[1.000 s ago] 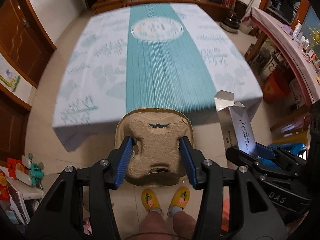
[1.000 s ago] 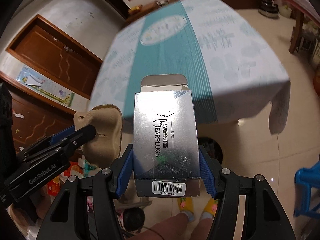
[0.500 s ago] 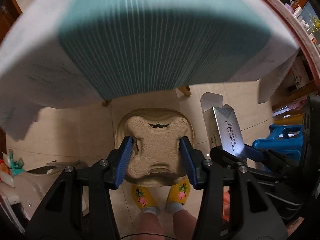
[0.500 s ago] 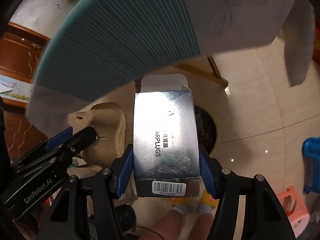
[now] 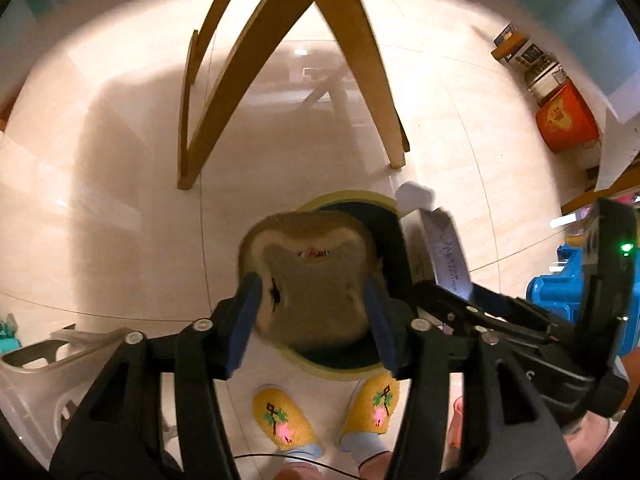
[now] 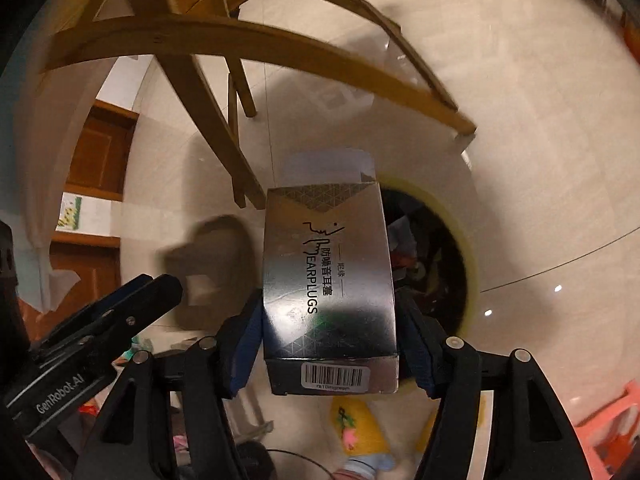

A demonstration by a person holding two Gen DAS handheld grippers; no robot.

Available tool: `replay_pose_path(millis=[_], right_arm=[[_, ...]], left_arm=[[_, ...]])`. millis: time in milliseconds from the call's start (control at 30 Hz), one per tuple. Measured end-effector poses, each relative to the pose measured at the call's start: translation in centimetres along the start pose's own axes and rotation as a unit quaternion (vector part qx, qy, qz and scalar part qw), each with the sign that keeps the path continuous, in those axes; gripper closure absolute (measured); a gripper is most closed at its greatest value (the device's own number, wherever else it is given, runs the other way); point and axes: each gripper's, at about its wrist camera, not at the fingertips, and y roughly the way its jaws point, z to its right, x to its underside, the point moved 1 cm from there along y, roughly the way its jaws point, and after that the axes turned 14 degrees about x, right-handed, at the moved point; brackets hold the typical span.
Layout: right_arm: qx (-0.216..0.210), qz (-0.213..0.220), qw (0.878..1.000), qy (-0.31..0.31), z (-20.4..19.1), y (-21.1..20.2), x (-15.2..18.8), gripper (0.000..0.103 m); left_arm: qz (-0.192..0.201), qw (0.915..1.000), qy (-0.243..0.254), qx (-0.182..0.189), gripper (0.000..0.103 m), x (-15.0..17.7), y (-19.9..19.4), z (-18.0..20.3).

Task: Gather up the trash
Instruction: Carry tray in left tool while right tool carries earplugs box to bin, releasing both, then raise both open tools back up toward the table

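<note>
"EARPLUGS" — box; "GenRobot.AI" — left gripper

Tiled floor under trash bin (yellow-rimmed), table legs.

Warm dim light, motion blur, fisheye edges, perhaps floor glare

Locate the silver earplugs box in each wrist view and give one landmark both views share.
Left wrist view: earplugs box at right of centre, seen edge-on, held by the right hand-held gripper.
Right wrist view: the box fills the centre, printed face toward the camera.
Shared landmark: the yellow-rimmed trash bin on the floor, partly behind the box in both views.
</note>
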Motion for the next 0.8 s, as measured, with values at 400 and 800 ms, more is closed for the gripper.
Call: replay_pose_path(millis=[400,800], right_arm=[[0.000,0.009,1.000,0.005,1.4,1.8,-0.2,0.021],[0.016,0.025,1.000,-0.010,0.4,-4.3,-0.8,0.021]], left_arm=[[0.003,1.0000,0.004,-0.008,0.027,0.2,2.1,-1.5],[0.011,0.9992,0.024,-0.029,0.027,0.4,-3.7,2.0]])
